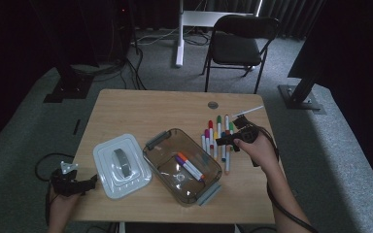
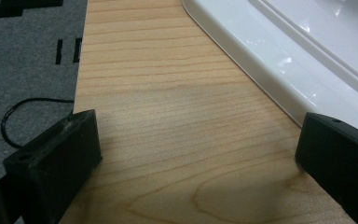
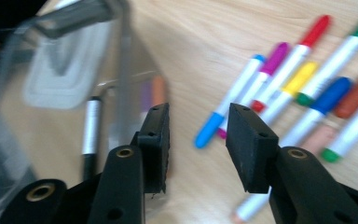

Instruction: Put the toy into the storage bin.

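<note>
Right gripper (image 3: 198, 140) jaws parted with nothing between them, hovering over the tabletop (image 1: 126, 111) between the clear bin (image 1: 182, 165) and the loose markers (image 1: 218, 138). Blue-capped marker (image 3: 228, 109) lying just beyond the jaw tips, with purple, red, yellow and green ones fanned out to its right, touching or nearly so. Two markers in the bin (image 1: 190, 166) resting on its floor, near the right wall. Bin lid (image 1: 121, 165) set flat to the left of the bin, just beside it. Left gripper (image 2: 191, 154) jaws wide apart and empty, parked over the near left corner of the tabletop beside the lid's edge. Step in hand, judged: between one deposit and the next pick, most markers not yet moved. Next move calls for lowering the right jaws astride a single marker, across its barrel, well clear of its neighbours; crowding in the row makes a double pick the likely fault.
</note>
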{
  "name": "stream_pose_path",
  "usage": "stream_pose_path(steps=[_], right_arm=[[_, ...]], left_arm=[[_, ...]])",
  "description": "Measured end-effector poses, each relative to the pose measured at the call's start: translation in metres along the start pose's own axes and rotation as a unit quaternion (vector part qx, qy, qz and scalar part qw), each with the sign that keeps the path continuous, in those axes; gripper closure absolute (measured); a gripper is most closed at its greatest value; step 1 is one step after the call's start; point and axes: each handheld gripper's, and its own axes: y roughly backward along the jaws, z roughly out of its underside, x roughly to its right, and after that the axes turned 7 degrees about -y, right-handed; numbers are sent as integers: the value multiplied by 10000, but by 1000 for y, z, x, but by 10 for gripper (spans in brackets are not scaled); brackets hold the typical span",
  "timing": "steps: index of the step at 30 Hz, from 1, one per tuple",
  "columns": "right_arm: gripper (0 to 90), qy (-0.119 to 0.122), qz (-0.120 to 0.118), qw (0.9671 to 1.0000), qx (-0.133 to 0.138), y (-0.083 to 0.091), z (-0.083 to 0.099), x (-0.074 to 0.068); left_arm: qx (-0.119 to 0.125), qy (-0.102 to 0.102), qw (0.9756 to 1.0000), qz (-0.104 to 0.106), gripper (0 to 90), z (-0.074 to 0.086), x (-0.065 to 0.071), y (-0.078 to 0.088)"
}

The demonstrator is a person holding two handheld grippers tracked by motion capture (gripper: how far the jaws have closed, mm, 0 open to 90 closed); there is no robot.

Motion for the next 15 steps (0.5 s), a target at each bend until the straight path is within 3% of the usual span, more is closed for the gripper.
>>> stream_pose_path(steps=[12,15], right_arm=[[550,-463,450,9977,188,-18,8,48],[559,-627,711,9953,177,-23,8,62]], left_arm=[[1,0,10000,1,5,0,0,0],[1,1,10000,-1,5,0,0,0]])
